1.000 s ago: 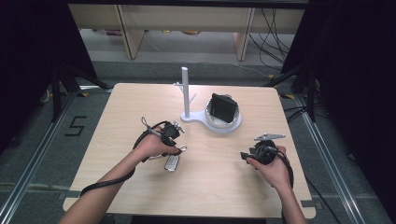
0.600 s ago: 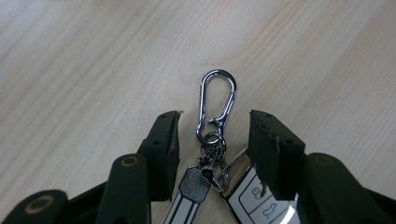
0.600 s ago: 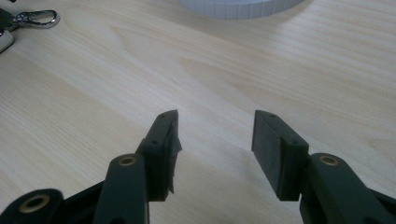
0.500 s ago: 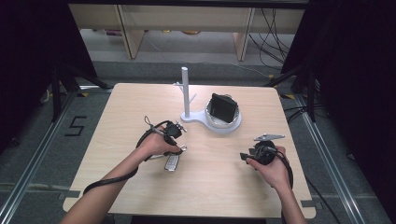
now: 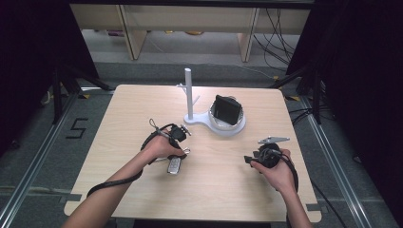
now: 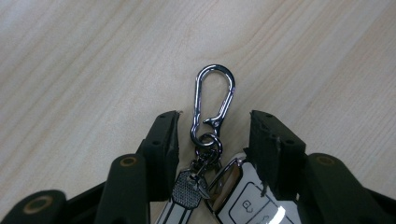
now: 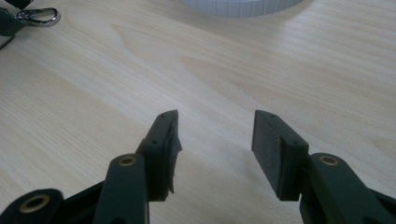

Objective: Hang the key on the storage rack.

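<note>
A bunch of keys lies on the wooden table [image 5: 218, 190]: a silver carabiner [image 6: 212, 100], a small ring, a dark tag [image 6: 189, 189] and a white car key fob [image 6: 243, 200] [image 5: 174, 165]. My left gripper [image 6: 215, 116] [image 5: 177, 145] points down over it, jaws open on either side of the ring and the carabiner's lower end, with a gap at each pad. The fob runs under the right jaw. My right gripper [image 7: 215, 114] [image 5: 248, 159] hovers open over bare wood at the right, nothing between its fingers.
A white stand [image 5: 188, 92] with short pegs rises from a round white dish [image 5: 235, 129] at the table's back middle; a black object [image 5: 227, 109] sits in the dish. The dish rim [image 7: 243, 7] and the carabiner [image 7: 39, 16] show far off in the right gripper view.
</note>
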`<state>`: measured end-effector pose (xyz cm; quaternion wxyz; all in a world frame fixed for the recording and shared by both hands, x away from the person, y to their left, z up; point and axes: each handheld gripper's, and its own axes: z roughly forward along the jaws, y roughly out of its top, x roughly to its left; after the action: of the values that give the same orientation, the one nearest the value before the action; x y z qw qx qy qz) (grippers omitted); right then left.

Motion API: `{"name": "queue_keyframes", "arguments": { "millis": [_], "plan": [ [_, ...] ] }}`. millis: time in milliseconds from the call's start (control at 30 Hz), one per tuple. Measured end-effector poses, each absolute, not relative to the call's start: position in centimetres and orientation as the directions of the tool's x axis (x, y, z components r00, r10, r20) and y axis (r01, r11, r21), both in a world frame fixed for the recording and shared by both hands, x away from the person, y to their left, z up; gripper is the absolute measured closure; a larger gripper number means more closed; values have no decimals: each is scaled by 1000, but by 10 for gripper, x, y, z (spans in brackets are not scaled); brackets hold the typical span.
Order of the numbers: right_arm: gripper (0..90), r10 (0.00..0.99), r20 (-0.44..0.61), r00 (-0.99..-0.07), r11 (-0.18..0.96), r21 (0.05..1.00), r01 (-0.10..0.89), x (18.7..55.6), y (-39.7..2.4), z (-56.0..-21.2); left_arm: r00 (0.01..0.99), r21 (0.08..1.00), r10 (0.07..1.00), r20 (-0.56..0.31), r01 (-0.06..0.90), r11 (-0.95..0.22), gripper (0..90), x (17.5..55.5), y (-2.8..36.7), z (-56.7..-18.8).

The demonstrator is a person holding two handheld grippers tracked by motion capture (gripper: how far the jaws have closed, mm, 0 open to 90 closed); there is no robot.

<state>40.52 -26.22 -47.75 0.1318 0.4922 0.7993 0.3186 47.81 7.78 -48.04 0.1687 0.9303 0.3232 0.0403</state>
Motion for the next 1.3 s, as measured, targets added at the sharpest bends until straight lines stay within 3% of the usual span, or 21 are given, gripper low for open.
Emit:
{"name": "queue_keyframes", "arguments": {
  "millis": [700,1300],
  "plan": [
    [521,868,128,-481,285,664,691,405,-260,-481,788,315,615,-12,587,-746,585,478,77,-481],
    [521,862,125,-491,302,652,696,405,-261,-480,804,318,594,2,563,-763,724,471,73,-481]
  ]
}}
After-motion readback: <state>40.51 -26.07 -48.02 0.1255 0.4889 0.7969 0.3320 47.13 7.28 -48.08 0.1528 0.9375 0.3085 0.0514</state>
